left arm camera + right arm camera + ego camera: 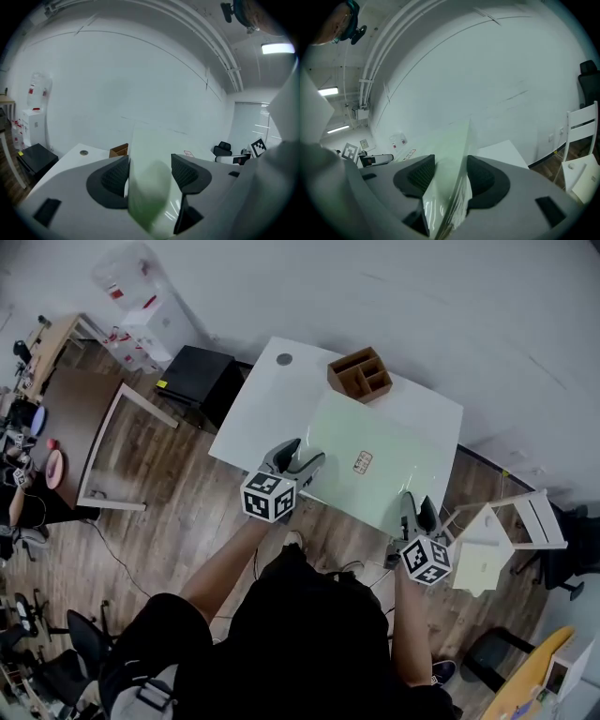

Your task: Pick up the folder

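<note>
The pale green folder with a small label hangs flat over the near half of the white table, carried at its near edge by both grippers. My left gripper grips the near left corner, and in the left gripper view the folder fills the gap between the pads, which the left gripper has shut on it. My right gripper holds the near right corner. The right gripper view shows the folder edge-on, with the right gripper shut on it.
A brown wooden organizer stands at the table's far side. A black cabinet sits left of the table, with a brown desk further left. A white chair stands close to my right gripper.
</note>
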Demonstrator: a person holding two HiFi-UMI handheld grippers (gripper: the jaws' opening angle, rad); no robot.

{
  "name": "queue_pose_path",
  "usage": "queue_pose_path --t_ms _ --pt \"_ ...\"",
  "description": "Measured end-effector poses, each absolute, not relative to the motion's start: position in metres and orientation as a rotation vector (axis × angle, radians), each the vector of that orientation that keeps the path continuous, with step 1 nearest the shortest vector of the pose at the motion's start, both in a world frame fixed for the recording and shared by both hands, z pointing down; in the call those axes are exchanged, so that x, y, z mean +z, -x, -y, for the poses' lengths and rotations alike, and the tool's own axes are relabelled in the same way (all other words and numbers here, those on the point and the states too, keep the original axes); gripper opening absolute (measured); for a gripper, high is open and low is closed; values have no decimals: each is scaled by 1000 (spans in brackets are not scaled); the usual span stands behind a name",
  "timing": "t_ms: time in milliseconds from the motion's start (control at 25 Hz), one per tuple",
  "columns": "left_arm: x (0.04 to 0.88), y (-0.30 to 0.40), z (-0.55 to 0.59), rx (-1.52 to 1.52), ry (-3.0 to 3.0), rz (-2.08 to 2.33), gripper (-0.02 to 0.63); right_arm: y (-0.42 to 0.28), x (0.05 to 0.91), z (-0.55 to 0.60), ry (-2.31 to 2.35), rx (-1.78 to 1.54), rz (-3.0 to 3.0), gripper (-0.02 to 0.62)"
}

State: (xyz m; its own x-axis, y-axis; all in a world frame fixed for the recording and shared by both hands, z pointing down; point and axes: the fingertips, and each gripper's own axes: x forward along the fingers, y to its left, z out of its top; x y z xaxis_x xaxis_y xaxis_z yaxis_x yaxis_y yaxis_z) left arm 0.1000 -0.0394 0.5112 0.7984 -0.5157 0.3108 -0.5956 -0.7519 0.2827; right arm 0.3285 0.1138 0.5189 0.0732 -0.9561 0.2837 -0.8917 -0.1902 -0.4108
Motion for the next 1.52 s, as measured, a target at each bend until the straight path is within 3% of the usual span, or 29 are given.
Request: queue_pose_path --t_ms 680,1520 --pt "428 -126 -9 101 -2742 881 295 -356 432 -162 2197 -440 -1886 232" --pt "408 -46 4 -60 -2730 946 293 -287 400 -131 2202 -294 -1932 221"
